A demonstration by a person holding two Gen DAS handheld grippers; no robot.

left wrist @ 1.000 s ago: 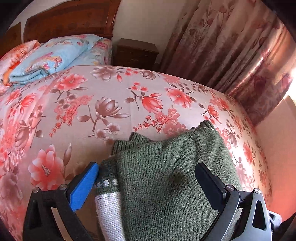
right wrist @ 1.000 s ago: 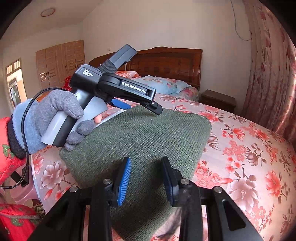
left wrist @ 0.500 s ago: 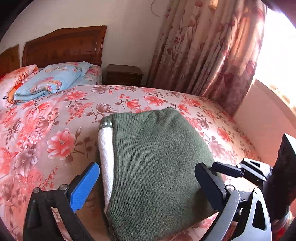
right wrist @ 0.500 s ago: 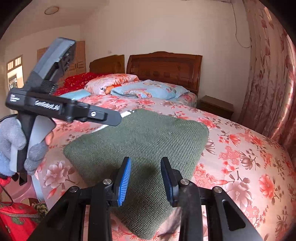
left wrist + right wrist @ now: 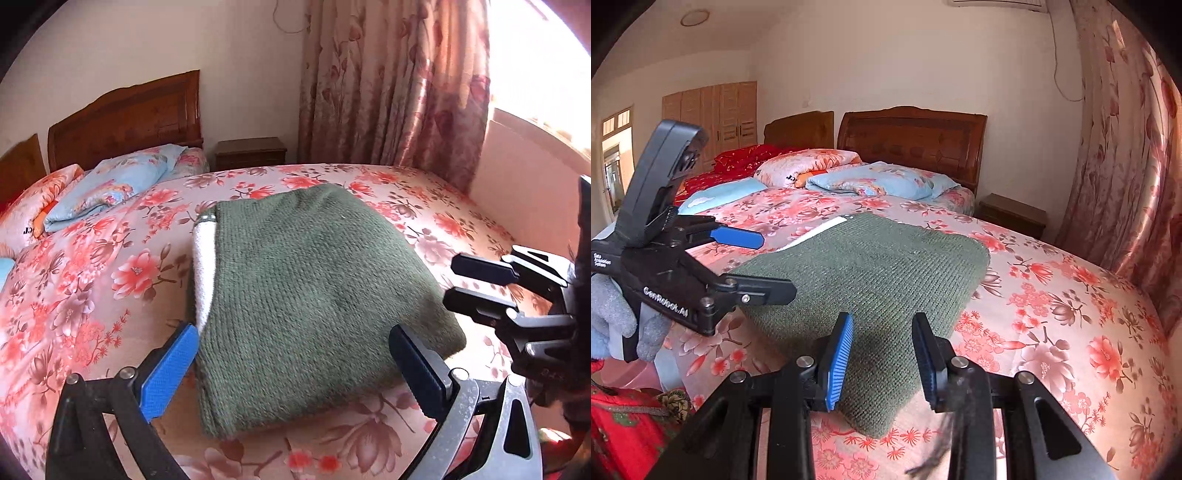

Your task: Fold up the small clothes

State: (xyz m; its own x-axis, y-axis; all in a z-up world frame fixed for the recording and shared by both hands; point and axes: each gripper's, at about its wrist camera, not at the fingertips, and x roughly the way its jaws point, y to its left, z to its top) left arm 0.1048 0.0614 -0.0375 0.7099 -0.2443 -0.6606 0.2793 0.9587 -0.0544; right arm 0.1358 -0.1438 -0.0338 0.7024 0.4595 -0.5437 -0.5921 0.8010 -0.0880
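A folded dark green knitted sweater (image 5: pixel 306 288) lies flat on the floral bedspread (image 5: pixel 96 280), with a white band (image 5: pixel 204 266) showing along its left edge. It also shows in the right wrist view (image 5: pixel 871 280). My left gripper (image 5: pixel 295 373) is open and empty, hovering above the sweater's near edge. It also shows in the right wrist view (image 5: pixel 757 266), held by a grey-gloved hand (image 5: pixel 613 317). My right gripper (image 5: pixel 882 354) is open and empty, above the sweater's near corner. It also shows at the right of the left wrist view (image 5: pixel 476 284).
Folded quilts and pillows (image 5: pixel 849 177) lie by the wooden headboard (image 5: pixel 916 136). A nightstand (image 5: pixel 1012 214) stands beside the bed. Floral curtains (image 5: pixel 399 85) hang along the right wall. Red fabric (image 5: pixel 624 424) lies low at the left, off the bed.
The sweater was let go and now lies flat on the bed. Both grippers have pulled back from it and risen. The left gripper has swung away from the sweater's top.
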